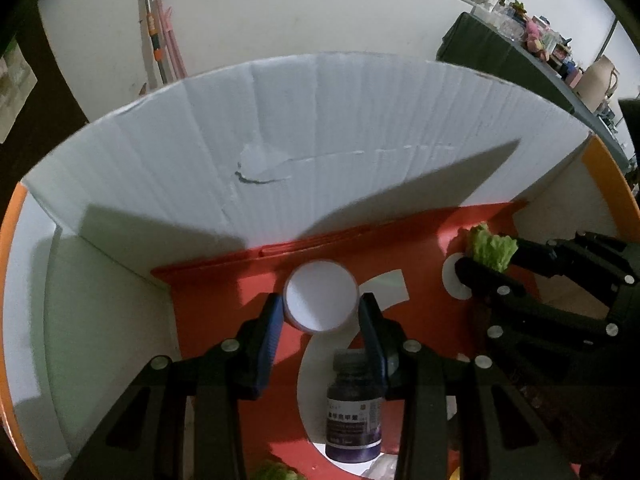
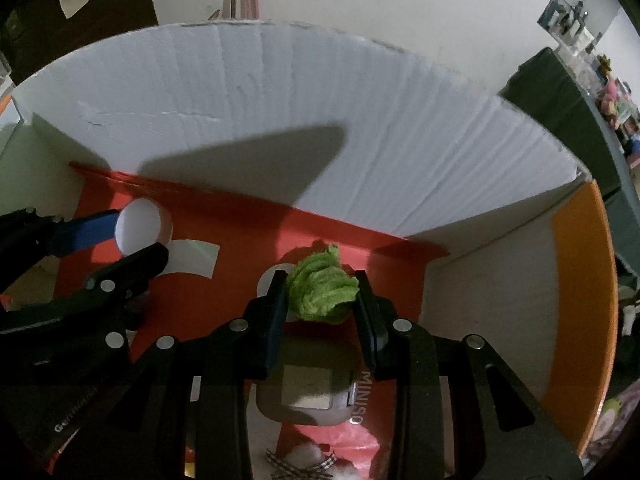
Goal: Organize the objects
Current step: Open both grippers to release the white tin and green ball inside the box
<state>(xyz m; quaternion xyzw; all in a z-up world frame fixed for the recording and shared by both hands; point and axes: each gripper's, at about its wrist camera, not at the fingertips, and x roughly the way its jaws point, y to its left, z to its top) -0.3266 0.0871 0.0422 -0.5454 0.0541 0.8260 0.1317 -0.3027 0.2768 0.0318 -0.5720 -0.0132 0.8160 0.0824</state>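
Observation:
Both grippers hang inside a large cardboard box (image 1: pixel 320 152) with a red and white floor. My left gripper (image 1: pixel 321 312) is shut on a white round container (image 1: pixel 320 296), its blue pads pressing both sides. In the right wrist view the same container (image 2: pixel 138 228) shows at the left, held by the left gripper (image 2: pixel 132 236). My right gripper (image 2: pixel 321 300) is shut on a green lettuce-like piece (image 2: pixel 322 288), which also appears in the left wrist view as the lettuce piece (image 1: pixel 490 246) in the right gripper (image 1: pixel 486 256).
A dark purple bottle (image 1: pixel 353 412) stands on the box floor below the left gripper. A grey MINISO item (image 2: pixel 312 392) and a checked ribbon (image 2: pixel 300 460) lie under the right gripper. White box walls (image 2: pixel 360 128) rise behind; an orange flap (image 2: pixel 580 300) is at the right.

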